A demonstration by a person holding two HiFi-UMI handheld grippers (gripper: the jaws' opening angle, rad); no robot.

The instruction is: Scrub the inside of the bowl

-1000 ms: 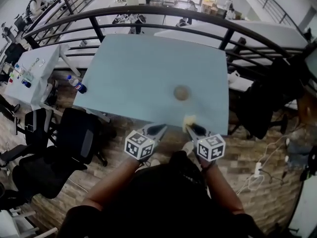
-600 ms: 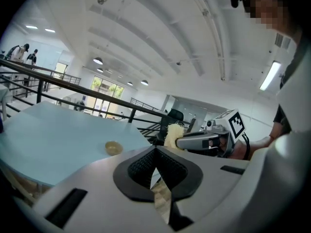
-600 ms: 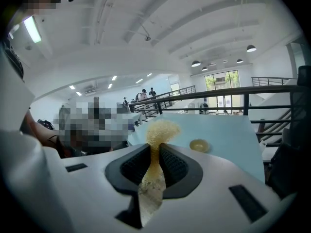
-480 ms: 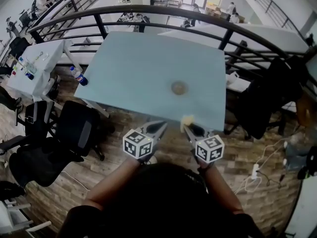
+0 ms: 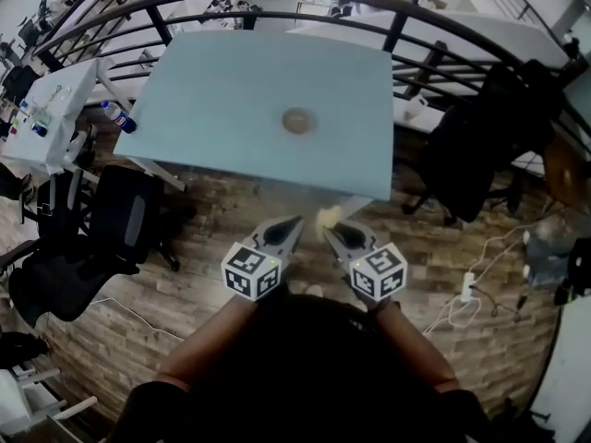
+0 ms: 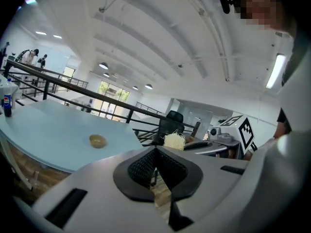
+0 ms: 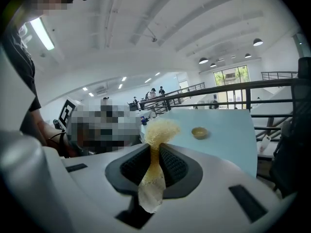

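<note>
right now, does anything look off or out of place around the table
Nothing looks spilled or broken. The bowl sits upright, alone on the table. One oddity: both grippers hang over the floor, short of the table's edge, the right gripper shut on the scrubber, the left gripper shut and empty.

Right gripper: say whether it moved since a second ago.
Yes. The right gripper, holding the scrubber, has pulled back off the table at its near edge and is now over the floor.
</note>
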